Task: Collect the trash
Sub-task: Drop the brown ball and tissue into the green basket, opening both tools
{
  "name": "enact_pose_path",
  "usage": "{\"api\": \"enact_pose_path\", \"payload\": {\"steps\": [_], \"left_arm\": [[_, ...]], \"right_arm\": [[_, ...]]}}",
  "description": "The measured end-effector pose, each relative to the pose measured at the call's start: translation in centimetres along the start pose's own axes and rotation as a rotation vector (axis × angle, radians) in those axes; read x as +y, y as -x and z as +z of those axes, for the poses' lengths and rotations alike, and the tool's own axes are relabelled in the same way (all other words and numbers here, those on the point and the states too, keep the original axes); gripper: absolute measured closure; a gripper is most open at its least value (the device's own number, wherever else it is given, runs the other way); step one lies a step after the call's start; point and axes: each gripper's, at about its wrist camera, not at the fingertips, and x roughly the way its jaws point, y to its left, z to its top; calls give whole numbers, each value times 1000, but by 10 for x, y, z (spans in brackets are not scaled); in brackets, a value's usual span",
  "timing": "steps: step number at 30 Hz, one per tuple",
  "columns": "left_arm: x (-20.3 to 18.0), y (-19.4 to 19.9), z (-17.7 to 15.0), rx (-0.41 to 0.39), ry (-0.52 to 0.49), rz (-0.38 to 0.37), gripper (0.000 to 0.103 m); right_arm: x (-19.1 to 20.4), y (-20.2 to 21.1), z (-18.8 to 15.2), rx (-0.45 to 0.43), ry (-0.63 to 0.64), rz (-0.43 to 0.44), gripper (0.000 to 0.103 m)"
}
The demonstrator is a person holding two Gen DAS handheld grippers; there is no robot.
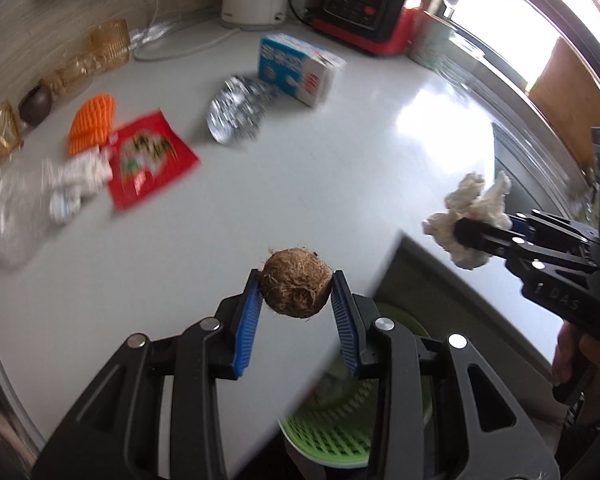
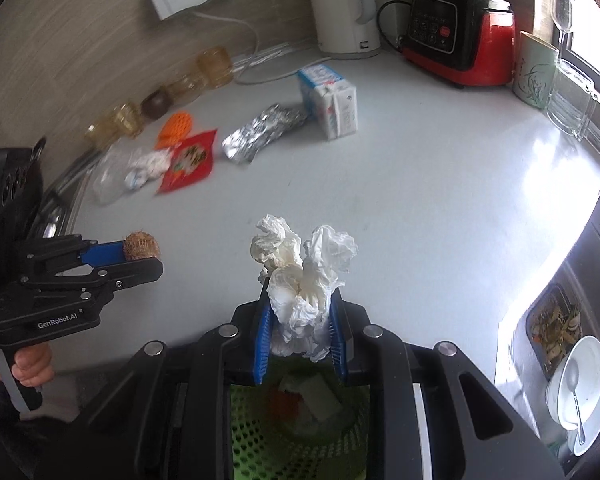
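Note:
My left gripper [image 1: 296,286] is shut on a brown hairy coconut shell [image 1: 295,282] and holds it above the counter's front edge; it also shows in the right wrist view [image 2: 140,246]. My right gripper [image 2: 300,312] is shut on a crumpled white tissue [image 2: 304,280], seen too in the left wrist view [image 1: 474,216]. A green mesh bin [image 1: 328,432] sits below the counter edge under both grippers, with scraps inside [image 2: 300,432]. On the white counter [image 1: 180,260] lie a red snack wrapper [image 1: 150,160], crumpled foil [image 1: 236,110], a blue-white carton [image 1: 298,70], orange netting [image 1: 90,124], clear plastic [image 1: 16,208] and white paper [image 1: 84,178].
At the back stand a white kettle [image 2: 342,4], a red-black blender base [image 2: 458,36], amber glass jars [image 2: 216,66] and a wine glass [image 2: 562,8]. A sink to the right holds a tray of food scraps [image 2: 554,328] and white bowls [image 2: 580,380].

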Motion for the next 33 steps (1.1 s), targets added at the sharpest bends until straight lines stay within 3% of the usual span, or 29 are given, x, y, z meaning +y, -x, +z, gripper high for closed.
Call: {"api": "enact_pose_path", "payload": {"steps": [7,12,18,21,26,33], "left_arm": [[-27,9,-53,42,52,-14,68],[-44,10,-75,55,75,-4,68],[-57,14,-86,50,104,-1,68],[-64,13,-90,56,107,-2,68],[-70,13,-95,61,103,2,68],[-76,5,-98,96,104,-20,68]], "right_arm": [[11,15,-61,84,47,56,77],[9,13,-90,138,65,85,76],[15,8,-101,171,131,93,70],[19,4,-106,181,163,99,50],[17,8,-108,173,153,124,44],[-4,27,-98,117,109,87,36]]}}
